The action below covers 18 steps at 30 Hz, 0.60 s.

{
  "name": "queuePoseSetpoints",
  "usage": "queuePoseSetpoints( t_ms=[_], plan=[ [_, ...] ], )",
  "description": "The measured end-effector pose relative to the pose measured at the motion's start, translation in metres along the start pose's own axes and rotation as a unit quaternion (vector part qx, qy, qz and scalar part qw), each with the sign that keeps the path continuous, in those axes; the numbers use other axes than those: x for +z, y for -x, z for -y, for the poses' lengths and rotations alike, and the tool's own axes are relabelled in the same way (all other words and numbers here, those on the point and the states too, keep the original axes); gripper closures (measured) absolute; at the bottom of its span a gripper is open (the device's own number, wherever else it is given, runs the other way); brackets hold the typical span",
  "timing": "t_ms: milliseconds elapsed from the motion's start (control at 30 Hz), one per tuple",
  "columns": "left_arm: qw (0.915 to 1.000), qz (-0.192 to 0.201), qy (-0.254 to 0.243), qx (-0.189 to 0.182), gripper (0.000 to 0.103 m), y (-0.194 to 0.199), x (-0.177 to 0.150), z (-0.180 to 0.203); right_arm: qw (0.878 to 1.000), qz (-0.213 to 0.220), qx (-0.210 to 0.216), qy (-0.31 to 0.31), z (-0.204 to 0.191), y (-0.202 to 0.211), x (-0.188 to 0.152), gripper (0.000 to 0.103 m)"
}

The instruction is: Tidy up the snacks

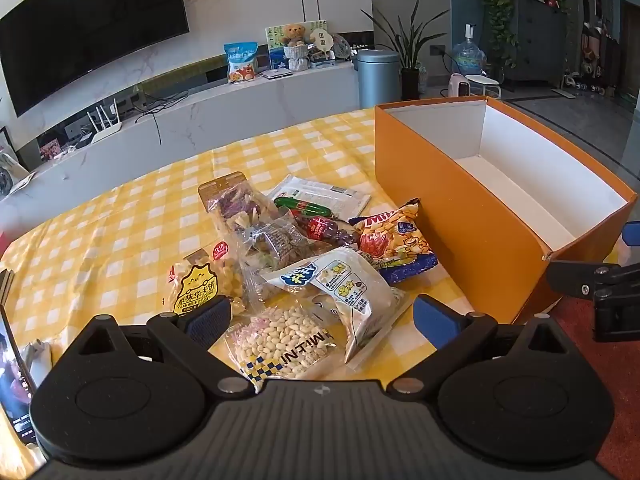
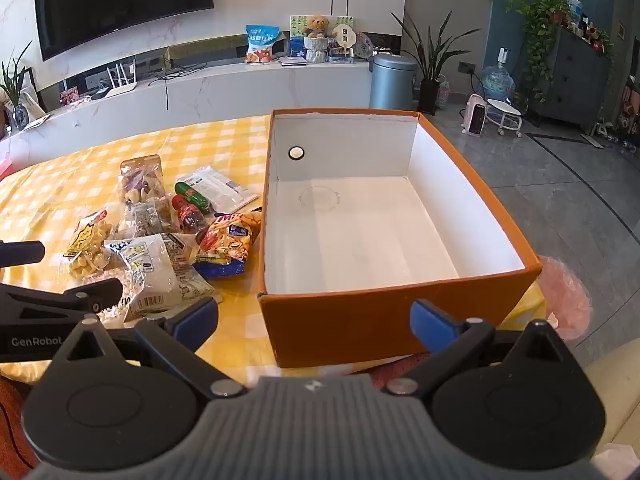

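Note:
A pile of snack packs lies on the yellow checked tablecloth [image 1: 120,216]: a clear peanut bag [image 1: 280,340], a silver-white pouch [image 1: 352,288], an orange crisps bag [image 1: 396,240], a yellow waffle-biscuit bag [image 1: 200,284], a clear mixed-snack bag [image 1: 248,216], two sausages [image 1: 308,206]. The pile also shows in the right wrist view [image 2: 160,240]. An open orange box [image 1: 460,216], white inside and empty [image 2: 360,232], stands right of the pile. My left gripper [image 1: 320,320] is open just over the peanut bag. My right gripper [image 2: 314,320] is open before the box's near wall.
A TV and a white cabinet [image 1: 240,100] with a bag and a teddy bear stand behind the table. A phone [image 1: 12,380] lies at the table's left edge. A grey bin [image 2: 392,80], plants and a tiled floor [image 2: 560,200] lie to the right.

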State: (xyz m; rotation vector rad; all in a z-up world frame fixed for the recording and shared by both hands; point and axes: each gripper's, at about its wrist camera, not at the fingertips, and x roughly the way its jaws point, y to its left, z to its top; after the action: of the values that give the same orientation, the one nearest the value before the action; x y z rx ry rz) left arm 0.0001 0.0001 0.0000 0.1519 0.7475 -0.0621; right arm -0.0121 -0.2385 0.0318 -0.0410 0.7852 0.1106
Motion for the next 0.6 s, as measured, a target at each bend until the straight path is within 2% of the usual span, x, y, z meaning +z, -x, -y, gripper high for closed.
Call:
queuePoseSetpoints(
  t_ms=[600],
  plan=[
    [1.0,0.003,0.001,0.001,0.0,0.0018,0.0016,-0.0005,1.0,0.0,-0.004,0.005,-0.0015,0.0037,0.0004,0.003]
  ],
)
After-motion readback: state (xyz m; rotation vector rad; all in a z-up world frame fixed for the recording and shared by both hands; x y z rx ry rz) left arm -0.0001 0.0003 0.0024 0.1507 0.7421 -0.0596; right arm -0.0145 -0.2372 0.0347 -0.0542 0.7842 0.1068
